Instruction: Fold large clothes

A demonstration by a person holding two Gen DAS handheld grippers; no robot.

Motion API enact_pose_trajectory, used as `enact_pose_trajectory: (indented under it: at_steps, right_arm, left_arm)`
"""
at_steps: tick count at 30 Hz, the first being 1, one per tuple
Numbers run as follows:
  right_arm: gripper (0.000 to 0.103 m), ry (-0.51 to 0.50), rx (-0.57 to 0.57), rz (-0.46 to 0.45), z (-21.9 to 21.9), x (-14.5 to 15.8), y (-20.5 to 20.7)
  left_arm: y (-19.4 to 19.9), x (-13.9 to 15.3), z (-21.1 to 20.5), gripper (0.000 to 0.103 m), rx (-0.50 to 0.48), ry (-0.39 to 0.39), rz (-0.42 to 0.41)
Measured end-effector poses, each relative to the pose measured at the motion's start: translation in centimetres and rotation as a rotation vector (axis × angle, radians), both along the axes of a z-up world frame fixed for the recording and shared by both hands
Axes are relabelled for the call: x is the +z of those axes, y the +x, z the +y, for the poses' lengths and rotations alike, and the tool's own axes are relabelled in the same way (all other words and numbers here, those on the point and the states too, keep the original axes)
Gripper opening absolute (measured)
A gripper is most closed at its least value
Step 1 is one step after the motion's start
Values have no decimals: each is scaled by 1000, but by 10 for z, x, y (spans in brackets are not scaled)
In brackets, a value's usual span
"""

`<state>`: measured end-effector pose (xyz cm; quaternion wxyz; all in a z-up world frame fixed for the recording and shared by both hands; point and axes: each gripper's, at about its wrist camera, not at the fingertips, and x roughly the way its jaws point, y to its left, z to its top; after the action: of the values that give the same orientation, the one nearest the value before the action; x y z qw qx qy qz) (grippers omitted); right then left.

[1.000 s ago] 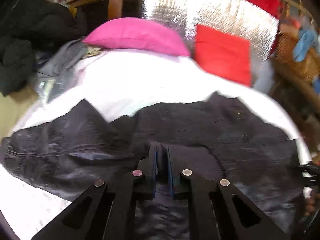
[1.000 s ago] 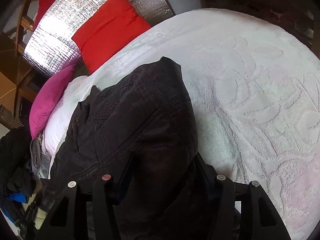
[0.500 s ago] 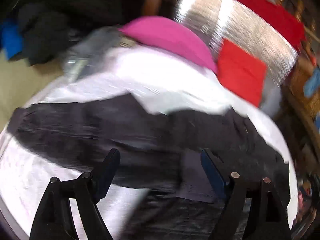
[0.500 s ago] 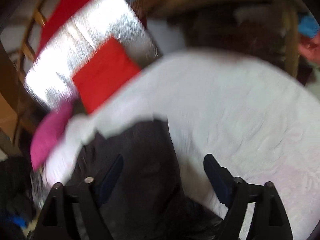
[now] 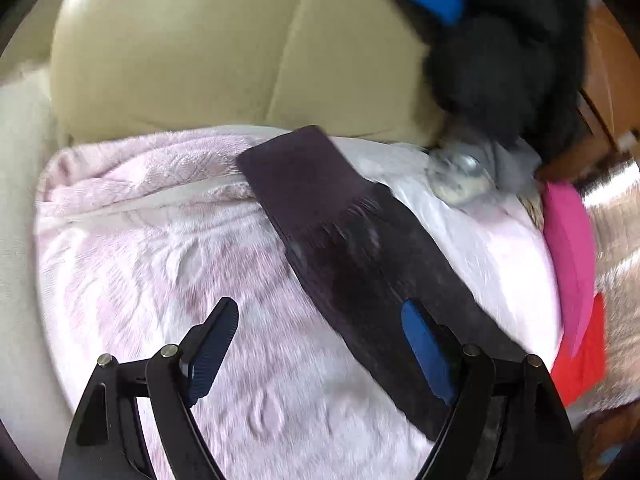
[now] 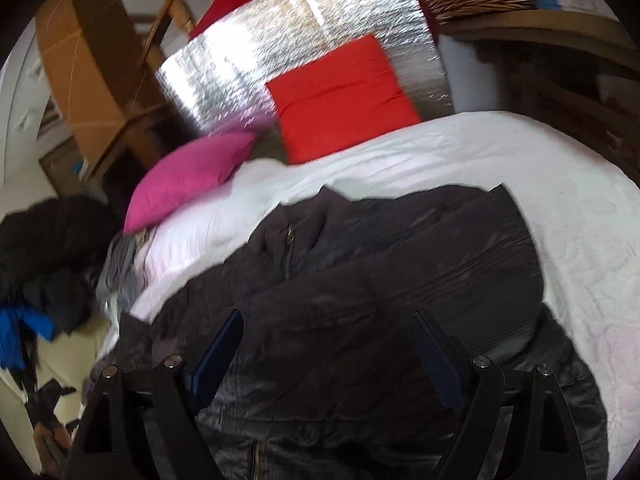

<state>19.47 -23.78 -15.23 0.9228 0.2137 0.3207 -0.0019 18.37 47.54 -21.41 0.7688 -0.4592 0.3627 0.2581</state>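
A large black jacket (image 6: pixel 360 280) lies spread on the pale pink-white bed cover (image 6: pixel 560 208). In the left wrist view one long black sleeve (image 5: pixel 352 240) stretches out flat across the cover (image 5: pixel 160 240). My left gripper (image 5: pixel 320 328) is open and empty, hovering over the cover with its right finger above the sleeve. My right gripper (image 6: pixel 328 340) is open and empty, hovering over the jacket's body near its zip (image 6: pixel 289 240).
A pink pillow (image 6: pixel 188 176) and a red cushion (image 6: pixel 340 96) lie at the head of the bed by a silver foil panel (image 6: pixel 280 40). A heap of dark clothes (image 5: pixel 504 48) sits on the beige floor (image 5: pixel 200 40) beside the bed.
Both grippers let go of the jacket and opened. The left one swung left toward the outstretched sleeve. The right one pulled back above the jacket's body.
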Motion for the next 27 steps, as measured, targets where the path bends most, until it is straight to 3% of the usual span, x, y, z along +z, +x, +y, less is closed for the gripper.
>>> enact_pose_trajectory:
  at_steps: [6,11,12,16,21,27]
  right_arm:
    - [88,22,-11,10,-3,-4,4]
    - [88,52,-21,30,-11,-8,7]
    - [88,52,-22,32,-12,-8,8]
    - [88,46,-28,22,-12,-5,8]
    - [88,41,-47,-1,-16,2,0]
    - [88,62,-93,-18,-29,8,-10]
  left_arm:
    - [22,-28,26,62,-29,-106,-80]
    - [39,-34,38,48,-21,-78,-86]
    - [40,-31,35,38,-21,-71,-82]
    - [52,-31,33,24,-31,-26,-62]
    - [53,10,4,19,-45,115,-76]
    - [58,94,-90,18,-207,340,-218]
